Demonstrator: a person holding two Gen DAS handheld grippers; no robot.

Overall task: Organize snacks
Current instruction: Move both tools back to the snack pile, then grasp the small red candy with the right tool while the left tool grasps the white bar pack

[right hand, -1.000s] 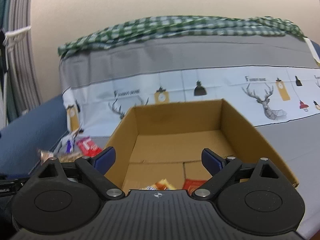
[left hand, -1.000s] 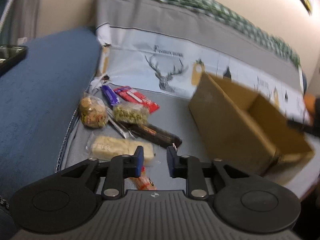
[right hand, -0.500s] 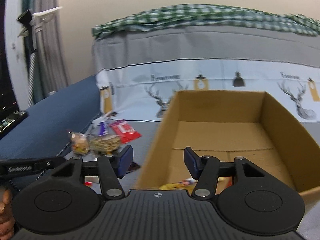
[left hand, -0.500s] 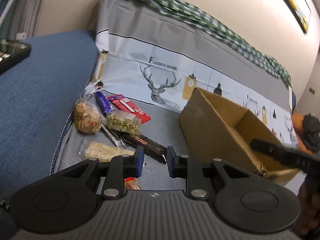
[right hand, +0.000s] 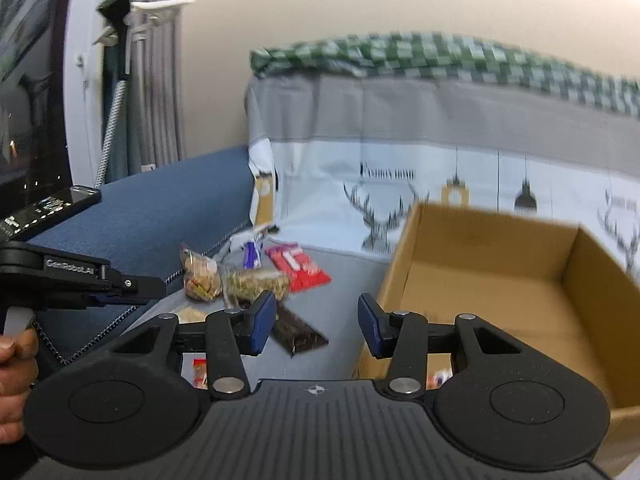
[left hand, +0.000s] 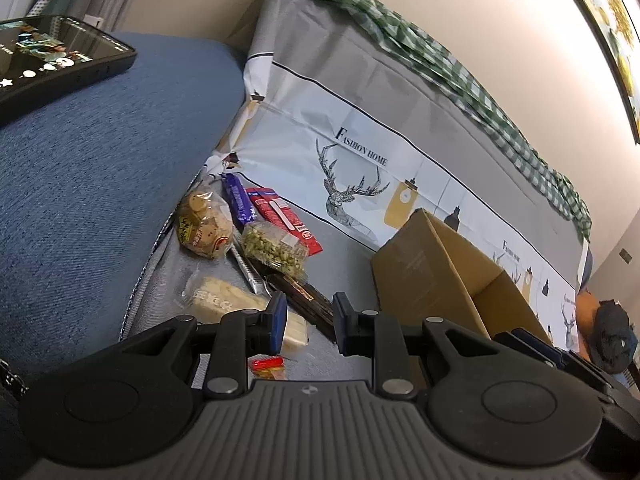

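Both views have swung left since a sec ago, from the open brown cardboard box (right hand: 500, 280) toward the snack pile (left hand: 248, 248) by the sofa seat's left edge. Right gripper (right hand: 316, 326) jaws have just been closing, nothing between them; left gripper (left hand: 308, 322) narrowly parted, empty.

Risks: both grippers converge on one pile, could collide; slick wrappers overlap, so a pinch may drag a neighbour.

Box contents mostly hidden behind gripper body; small red packet (left hand: 268, 364) cut off, prob. candy.

You face a plain cream wall (right hand: 400, 8) behind a sofa whose seat and backrest wear a grey cover printed with deer (left hand: 352, 188). A green checked cloth (left hand: 440, 60) runs along the backrest top, a blue cushion (left hand: 100, 140) lies to your left, and grey curtains (right hand: 160, 100) hang in the corner.
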